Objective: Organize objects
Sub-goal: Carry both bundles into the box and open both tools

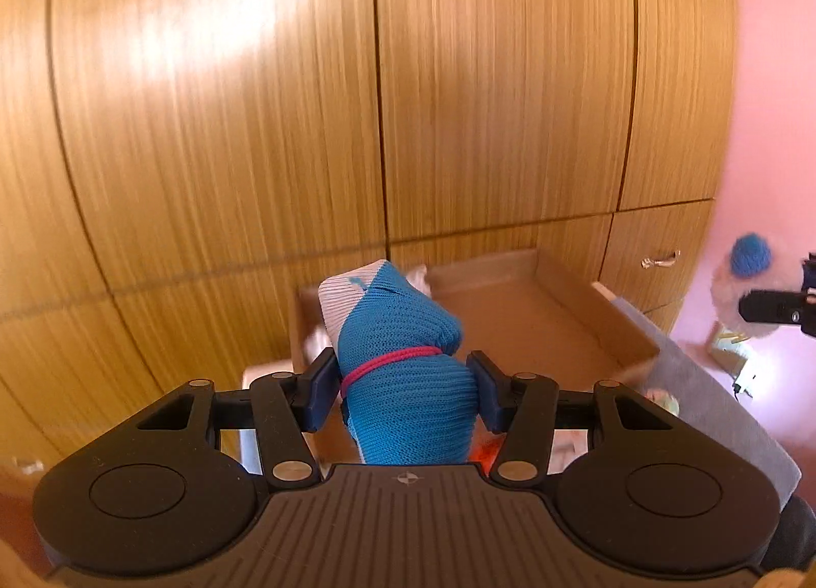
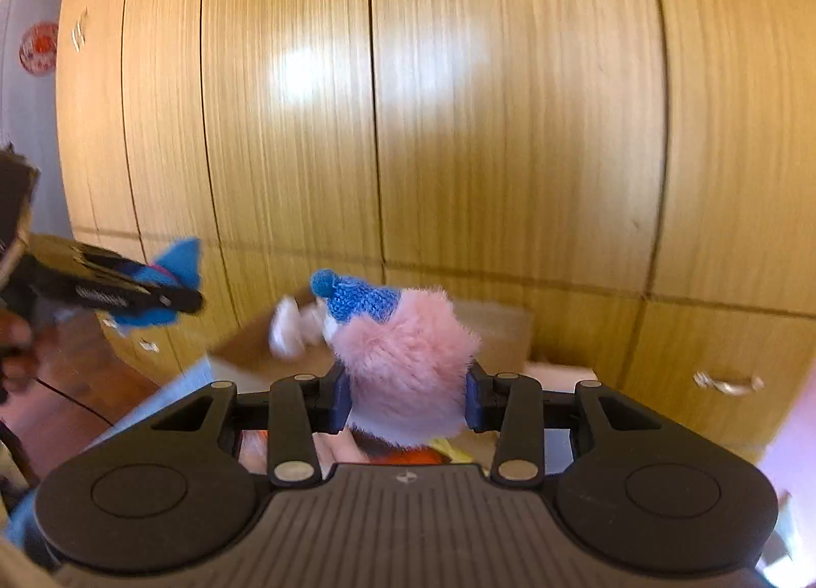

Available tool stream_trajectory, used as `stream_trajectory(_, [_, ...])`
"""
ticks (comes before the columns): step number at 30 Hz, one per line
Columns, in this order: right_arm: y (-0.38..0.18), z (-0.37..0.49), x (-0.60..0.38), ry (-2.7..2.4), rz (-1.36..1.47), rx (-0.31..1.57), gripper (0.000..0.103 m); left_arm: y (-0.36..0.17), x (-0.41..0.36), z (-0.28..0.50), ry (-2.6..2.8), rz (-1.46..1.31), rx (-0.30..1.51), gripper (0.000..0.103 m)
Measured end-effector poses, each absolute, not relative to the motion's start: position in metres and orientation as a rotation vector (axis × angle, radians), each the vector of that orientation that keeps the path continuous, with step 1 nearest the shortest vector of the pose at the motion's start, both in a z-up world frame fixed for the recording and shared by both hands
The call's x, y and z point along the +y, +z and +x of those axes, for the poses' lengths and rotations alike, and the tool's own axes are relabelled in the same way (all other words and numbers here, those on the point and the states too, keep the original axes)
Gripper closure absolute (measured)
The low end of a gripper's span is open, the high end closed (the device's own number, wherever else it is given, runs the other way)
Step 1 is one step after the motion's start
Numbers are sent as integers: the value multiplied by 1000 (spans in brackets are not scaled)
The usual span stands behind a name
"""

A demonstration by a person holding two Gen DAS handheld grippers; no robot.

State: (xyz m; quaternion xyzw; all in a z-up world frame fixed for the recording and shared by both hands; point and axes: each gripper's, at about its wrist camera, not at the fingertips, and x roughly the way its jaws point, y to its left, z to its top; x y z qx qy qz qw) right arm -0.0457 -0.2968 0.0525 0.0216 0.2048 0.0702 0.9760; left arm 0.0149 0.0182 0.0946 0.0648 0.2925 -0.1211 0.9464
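Observation:
My left gripper (image 1: 403, 379) is shut on a rolled blue knitted sock bundle (image 1: 403, 323) with a pink band and a white cuff. My right gripper (image 2: 408, 391) is shut on a fluffy pink toy (image 2: 408, 348) that wears a blue knitted hat (image 2: 357, 300). Both are held up in front of an open brown box (image 1: 515, 317), which lies below and beyond them. The toy (image 1: 734, 292) and right gripper (image 1: 775, 305) show at the right edge of the left wrist view. The left gripper (image 2: 153, 292) with its blue sock (image 2: 178, 261) shows at the left of the right wrist view.
Tall wooden cupboard doors (image 1: 245, 129) fill the background, with drawers and metal handles (image 2: 729, 382) low on the right. White soft items (image 2: 288, 328) lie in the box's far left corner. A grey panel (image 1: 714, 399) runs along the box's right side. A pink wall (image 1: 765, 129) stands at the right.

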Motion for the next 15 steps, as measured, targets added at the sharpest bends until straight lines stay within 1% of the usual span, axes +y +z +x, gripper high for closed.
stream_trajectory(4, [75,-14,-286,217,83,421,65,105,16,40,-253,107,636,43])
stream_trajectory(8, [81,27,-264,278,99,473,65,104,9,60,-260,108,690,43])
stream_trajectory(15, [73,84,-244,316,154,587,65,76,8,84,-289,77,839,43])
